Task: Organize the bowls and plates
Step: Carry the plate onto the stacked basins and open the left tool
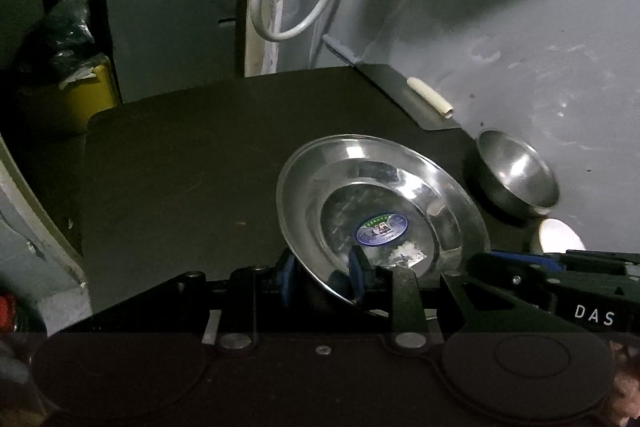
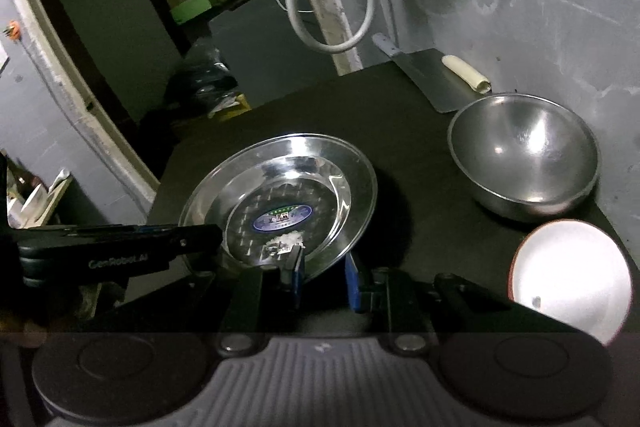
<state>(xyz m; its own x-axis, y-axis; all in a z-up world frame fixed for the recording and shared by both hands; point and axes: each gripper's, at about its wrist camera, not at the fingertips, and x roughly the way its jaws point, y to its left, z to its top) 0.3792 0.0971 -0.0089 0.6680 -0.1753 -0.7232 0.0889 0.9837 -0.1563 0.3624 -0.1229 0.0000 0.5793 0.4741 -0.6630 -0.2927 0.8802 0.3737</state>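
In right view only, whole white bowl [image 2: 572,279].

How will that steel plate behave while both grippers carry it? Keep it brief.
The steel plate is probably stiff and light. Its polished rim looks slippery, so it may slide in the left gripper and right gripper. It is already tilted and could swing.

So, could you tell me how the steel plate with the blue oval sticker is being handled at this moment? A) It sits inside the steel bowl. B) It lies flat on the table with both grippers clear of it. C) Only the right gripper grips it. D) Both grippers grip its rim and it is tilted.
D: the steel plate is tilted, its near rim pinched by the right gripper and by the left gripper.
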